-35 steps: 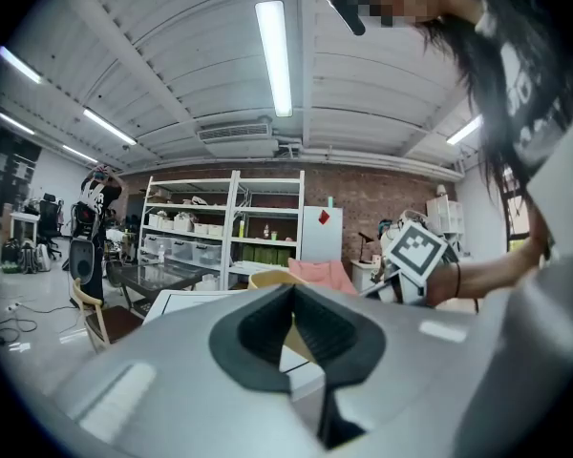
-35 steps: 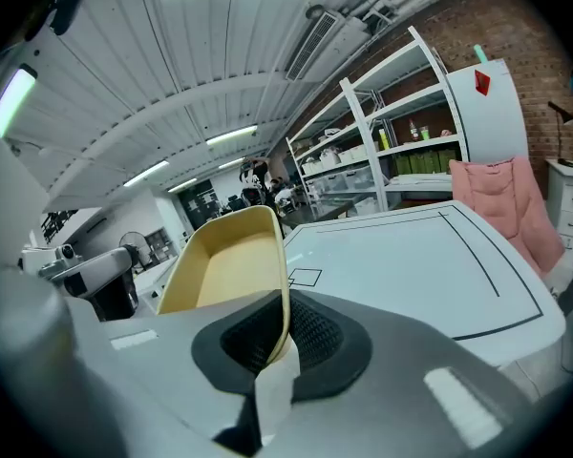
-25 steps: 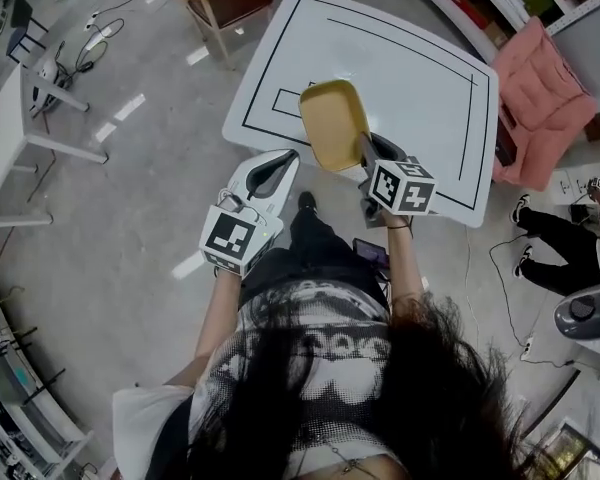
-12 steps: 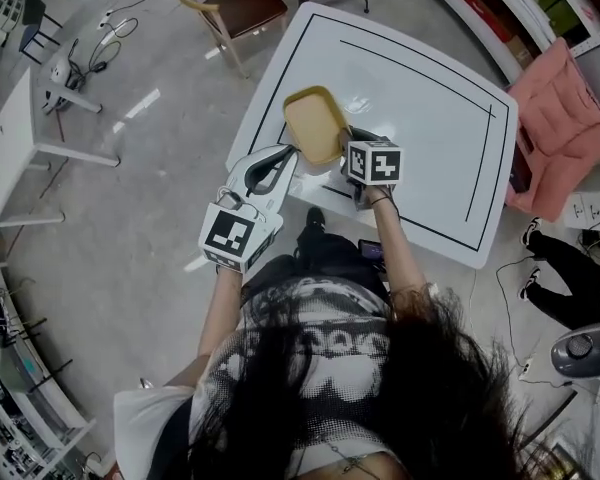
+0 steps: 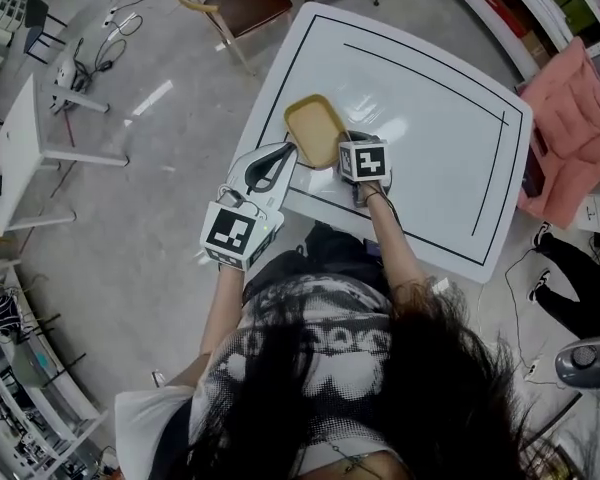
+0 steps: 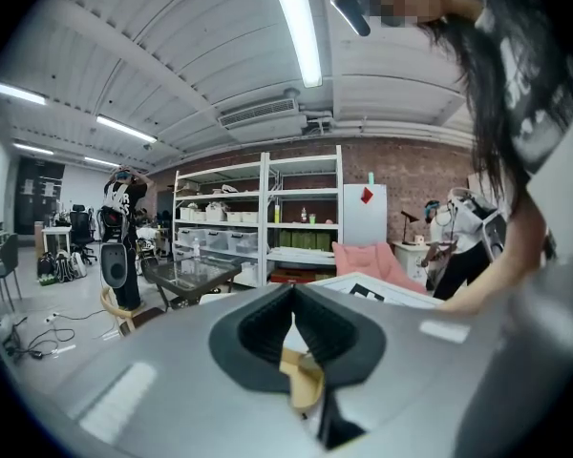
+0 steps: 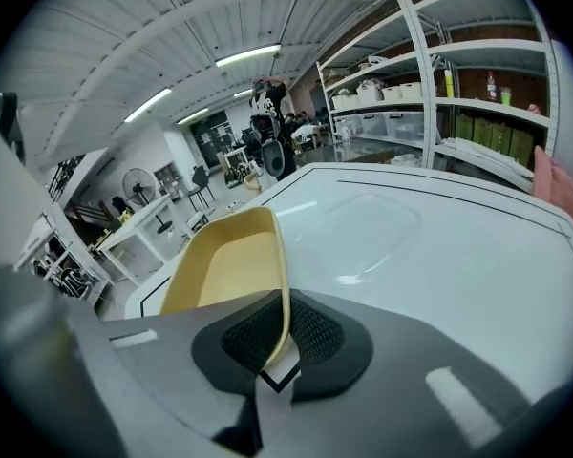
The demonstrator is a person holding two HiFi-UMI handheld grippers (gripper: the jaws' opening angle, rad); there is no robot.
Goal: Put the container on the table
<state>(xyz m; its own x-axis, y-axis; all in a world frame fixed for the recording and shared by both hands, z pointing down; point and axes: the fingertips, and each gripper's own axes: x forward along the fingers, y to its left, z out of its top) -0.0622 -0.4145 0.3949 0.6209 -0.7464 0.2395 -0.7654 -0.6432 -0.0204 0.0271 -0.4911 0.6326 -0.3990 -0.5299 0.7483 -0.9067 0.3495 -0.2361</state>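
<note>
- R gripper [image 7: 279, 337]: jaws clamped on near wall of yellow container [image 5: 315, 128].
- Container sits over white table [image 5: 430, 108], by its near-left corner; can't tell if it's touching the top.
- L gripper [image 6: 291, 299]: jaws together, nothing btwn them, tip just beside container's left edge.

One wall of the container [image 7: 224, 270] sits between the right fingers [image 7: 313, 335], the rest reaching ahead of them over the worktop [image 5: 430, 118]; the left fingers [image 6: 258, 337] lie just left of it
</note>
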